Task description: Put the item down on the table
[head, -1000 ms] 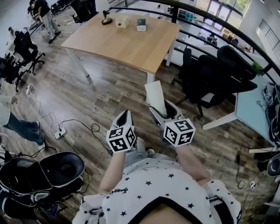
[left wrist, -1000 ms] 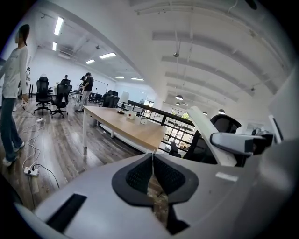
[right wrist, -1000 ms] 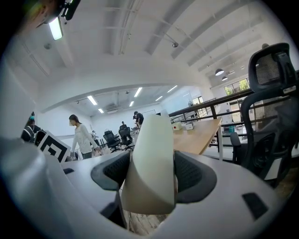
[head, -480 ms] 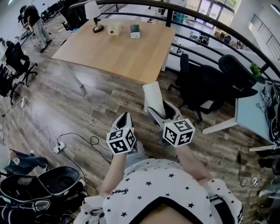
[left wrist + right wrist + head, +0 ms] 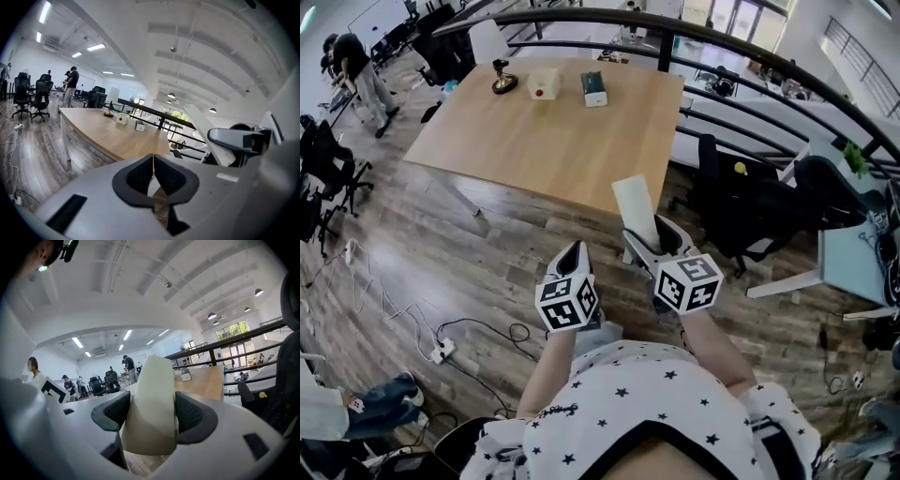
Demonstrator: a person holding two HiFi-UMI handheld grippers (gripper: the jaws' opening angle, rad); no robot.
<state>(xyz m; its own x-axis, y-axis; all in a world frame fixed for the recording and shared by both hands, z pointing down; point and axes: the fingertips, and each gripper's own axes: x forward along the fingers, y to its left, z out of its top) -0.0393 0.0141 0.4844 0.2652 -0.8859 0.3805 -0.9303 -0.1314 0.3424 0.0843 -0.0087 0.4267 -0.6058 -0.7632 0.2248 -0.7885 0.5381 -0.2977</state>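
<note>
My right gripper (image 5: pixel 651 240) is shut on a tall cream-white block (image 5: pixel 636 208), which stands up out of the jaws above the wooden floor. In the right gripper view the block (image 5: pixel 152 401) fills the gap, with both dark pads pressed on its sides. My left gripper (image 5: pixel 572 253) is beside it, shut and holding nothing; its pads (image 5: pixel 140 174) meet in the left gripper view. Ahead lies the light wooden table (image 5: pixel 544 150), whose near edge is just beyond the block. The left gripper view also catches the block (image 5: pixel 202 129) at its right.
At the table's far end stand a brown-based object (image 5: pixel 502 81), a white box with a red dot (image 5: pixel 544 83) and a dark green box (image 5: pixel 594 89). Black office chairs (image 5: pixel 750 202) crowd the right, a curved black railing (image 5: pixel 694 33) runs behind, and cables (image 5: pixel 441 342) lie on the floor.
The table has come nearer and lower in the head view as the person walked towards it. Both grippers keep the same pose, the right still shut on the block.
</note>
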